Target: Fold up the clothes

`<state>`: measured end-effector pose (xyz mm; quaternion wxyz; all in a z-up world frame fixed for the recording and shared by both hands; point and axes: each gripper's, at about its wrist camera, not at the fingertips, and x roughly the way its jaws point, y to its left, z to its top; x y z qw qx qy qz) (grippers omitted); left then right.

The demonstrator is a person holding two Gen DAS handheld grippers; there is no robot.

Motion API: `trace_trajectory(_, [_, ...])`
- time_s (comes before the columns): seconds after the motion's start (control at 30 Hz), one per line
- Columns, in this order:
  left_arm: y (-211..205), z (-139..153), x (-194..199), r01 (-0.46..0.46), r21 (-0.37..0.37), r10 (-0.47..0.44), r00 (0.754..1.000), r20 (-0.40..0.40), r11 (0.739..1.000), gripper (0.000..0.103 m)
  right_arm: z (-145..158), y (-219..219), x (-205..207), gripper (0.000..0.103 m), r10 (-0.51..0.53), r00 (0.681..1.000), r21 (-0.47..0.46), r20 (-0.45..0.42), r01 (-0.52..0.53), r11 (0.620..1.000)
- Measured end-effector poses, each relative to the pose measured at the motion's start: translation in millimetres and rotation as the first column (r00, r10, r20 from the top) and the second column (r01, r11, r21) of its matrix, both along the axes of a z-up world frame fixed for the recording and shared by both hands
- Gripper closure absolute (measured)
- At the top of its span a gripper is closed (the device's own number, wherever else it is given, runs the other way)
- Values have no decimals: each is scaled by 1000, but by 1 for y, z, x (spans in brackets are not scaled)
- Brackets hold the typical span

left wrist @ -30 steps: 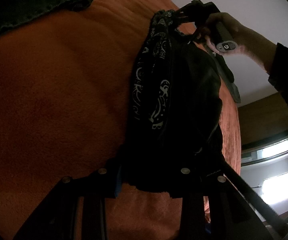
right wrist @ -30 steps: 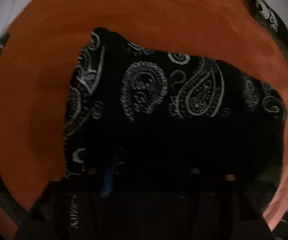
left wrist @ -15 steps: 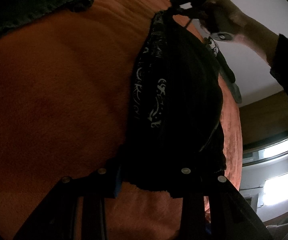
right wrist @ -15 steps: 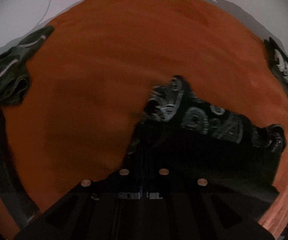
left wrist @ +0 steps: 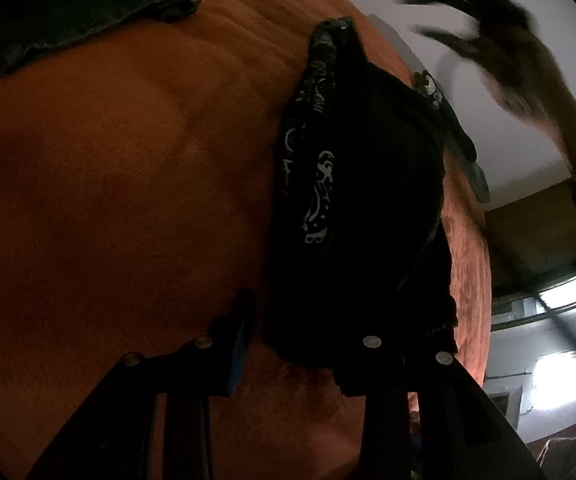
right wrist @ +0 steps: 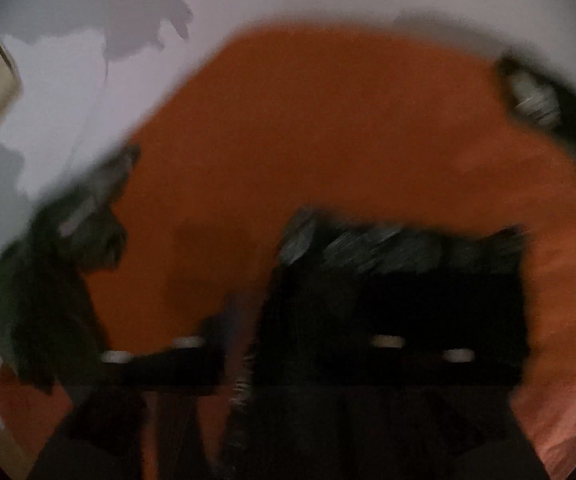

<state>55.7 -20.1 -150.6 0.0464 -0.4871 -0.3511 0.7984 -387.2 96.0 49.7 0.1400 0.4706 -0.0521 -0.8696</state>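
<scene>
A black bandana with white paisley print (left wrist: 352, 200) lies bunched on the orange bed cover (left wrist: 107, 200). My left gripper (left wrist: 304, 344) is open with its fingers spread; the near end of the bandana lies between them. In the left wrist view my right gripper (left wrist: 464, 4) is a blur in the air above the far end of the bandana, apart from it. In the blurred right wrist view the bandana (right wrist: 400, 280) lies over the right finger and the jaws (right wrist: 288, 344) stand apart.
A dark folded garment (left wrist: 83, 4) lies at the far left of the bed. Another dark garment (right wrist: 55, 272) lies at the bed's edge. A black printed cloth (left wrist: 452, 132) lies on the far edge. A white wall is behind.
My right gripper has let go of the bandana's far corner and swung up and away. The corner has dropped onto the bed. My left gripper's fingers have opened.
</scene>
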Motion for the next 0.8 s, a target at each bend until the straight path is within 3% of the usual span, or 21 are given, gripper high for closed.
trace_trajectory(0.07, [-1,0,-1,-5,2,5,1000,4,1000,66,14,38,6,32,-55,996,10,-70,56,998])
trace_trajectory(0.13, [-1,0,-3,-7,3,7,1000,11,1000,66,10,72,9,32,-89,993,44,-75,92,995])
trace_trajectory(0.27, [-8,19,-8,-4,-2,4,1000,6,1000,66,-11,138,35,32,-119,993,52,8,118,992])
trace_trajectory(0.4, [-45,70,-26,-28,-17,27,997,-66,999,67,-34,176,69,32,-126,990,-21,64,128,992])
trace_trajectory(0.5, [-70,104,-74,11,-10,-12,995,-99,1000,67,-50,188,74,32,-107,986,-75,126,117,990])
trace_trajectory(0.6, [-65,119,-158,140,-59,-146,982,-120,988,59,-82,196,57,32,-70,982,-124,173,93,988])
trace_trajectory(0.7, [-37,105,-247,230,-116,-242,964,-108,966,56,-100,202,29,32,-51,984,-171,173,81,982])
trace_trajectory(0.8, [-12,74,-314,262,-126,-270,961,-59,957,55,-107,215,2,32,-75,983,-254,165,116,960])
